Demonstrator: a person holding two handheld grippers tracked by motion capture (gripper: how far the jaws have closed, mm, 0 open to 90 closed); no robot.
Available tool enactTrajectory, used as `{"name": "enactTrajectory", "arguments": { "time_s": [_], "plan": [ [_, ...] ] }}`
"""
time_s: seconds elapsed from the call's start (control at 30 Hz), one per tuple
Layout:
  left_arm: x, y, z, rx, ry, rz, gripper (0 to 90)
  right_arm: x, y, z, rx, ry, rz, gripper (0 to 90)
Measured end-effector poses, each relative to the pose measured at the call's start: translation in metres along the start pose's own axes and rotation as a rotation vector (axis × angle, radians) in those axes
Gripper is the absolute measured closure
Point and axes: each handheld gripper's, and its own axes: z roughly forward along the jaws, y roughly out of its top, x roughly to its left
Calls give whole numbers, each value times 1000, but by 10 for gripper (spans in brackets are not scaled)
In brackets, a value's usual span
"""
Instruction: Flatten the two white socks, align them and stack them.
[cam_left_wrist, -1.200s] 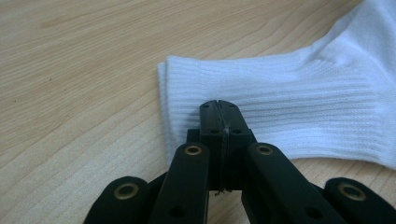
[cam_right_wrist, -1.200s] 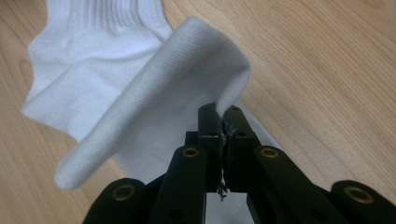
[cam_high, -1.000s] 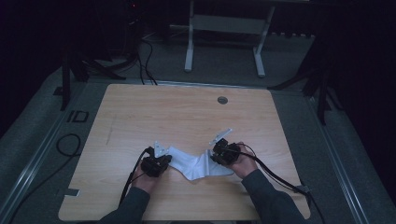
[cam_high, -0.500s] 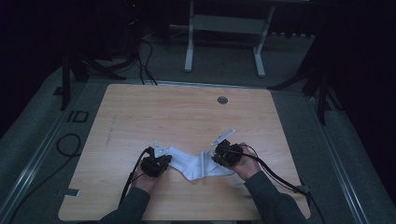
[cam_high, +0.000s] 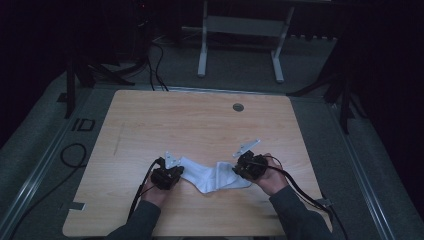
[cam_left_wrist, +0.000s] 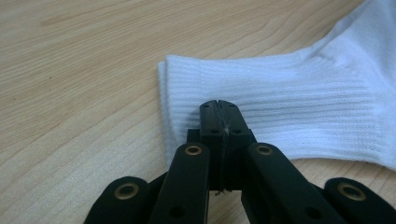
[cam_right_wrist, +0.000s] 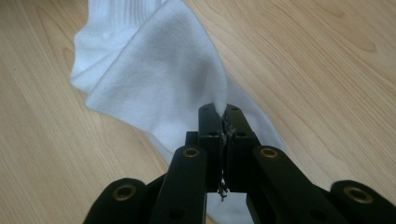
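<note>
Folding the sock (cam_high: 216, 177) at lower centre, keep the left gripper (cam_high: 172, 172) pinching the cuff flat and lift the toe, clamped in the right gripper (cam_high: 243, 167), over without slack.

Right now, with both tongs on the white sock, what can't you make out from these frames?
- Sock layers: in the left gripper view, the left tongs cover the ribbed cuff where they pinch; one layer or two, hidden.
- Sock's foot end: in the right gripper view, the right tongs and their arms cover it.
- High view: both pinch points are too small and dim to read.
- Round thing on the table: too small to identify.
</note>
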Motion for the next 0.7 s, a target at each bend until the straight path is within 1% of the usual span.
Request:
{"name": "enactTrajectory", "arguments": {
  "time_s": [0.27,0.4,0.6,0.7],
  "plan": [
    [0,0,0,1,-1,6,899,-12,-11,-9,1,-18,30,874],
    [0,0,0,1,-2,6,899,-15,-15,-15,3,-15,36,873],
    [0,0,0,2,-3,7,899,-18,-22,-24,0,-28,39,874],
    [0,0,0,2,-3,7,899,-20,-24,-28,-4,-35,52,874]
  ]
}}
